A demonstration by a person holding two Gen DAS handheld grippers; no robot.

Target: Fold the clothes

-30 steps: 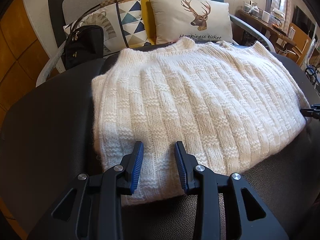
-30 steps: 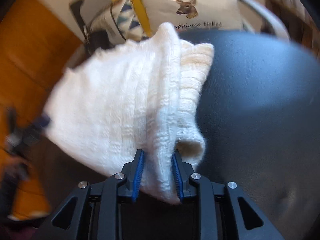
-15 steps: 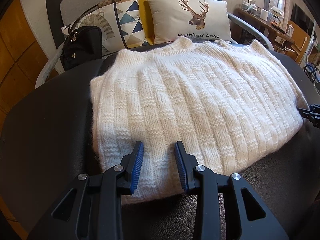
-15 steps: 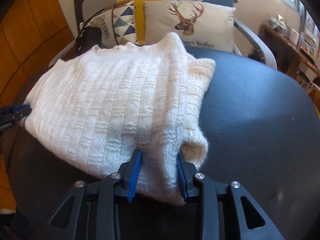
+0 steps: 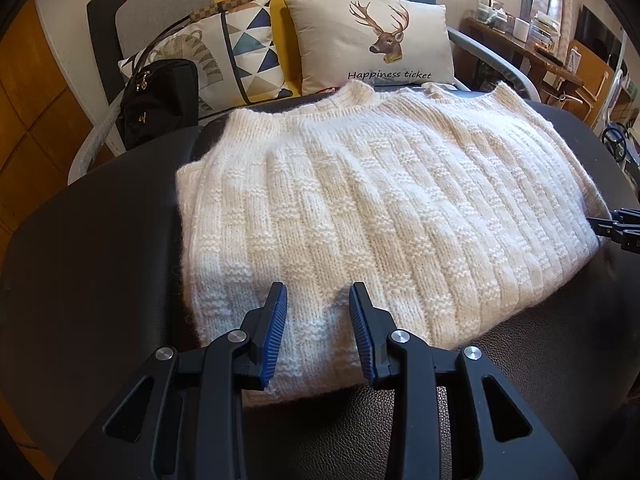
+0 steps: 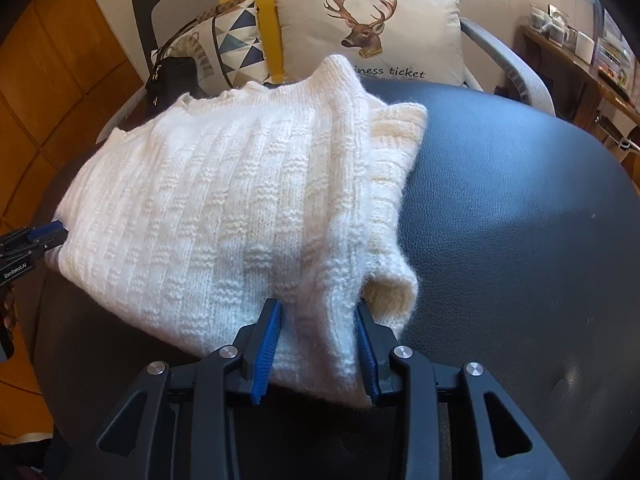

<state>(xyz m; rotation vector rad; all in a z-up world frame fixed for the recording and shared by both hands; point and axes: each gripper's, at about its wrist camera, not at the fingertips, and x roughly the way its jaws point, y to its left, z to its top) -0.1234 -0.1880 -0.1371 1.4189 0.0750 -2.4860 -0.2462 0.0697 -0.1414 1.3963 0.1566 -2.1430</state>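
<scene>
Right claw astride sweater edge

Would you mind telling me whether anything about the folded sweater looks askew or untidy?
Mostly neat, but on the cream knit sweater a ribbed sleeve cuff pokes out from under the fold beside the right gripper, whose jaws have just been opening around that bunched corner.

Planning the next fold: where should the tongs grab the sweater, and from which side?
Grip the sweater along its near folded edge, coming in from the front, tilted down. That edge overhangs thick and rounded, so the pads can pinch all layers. The left tongs and right tongs already straddle its two near corners.
</scene>
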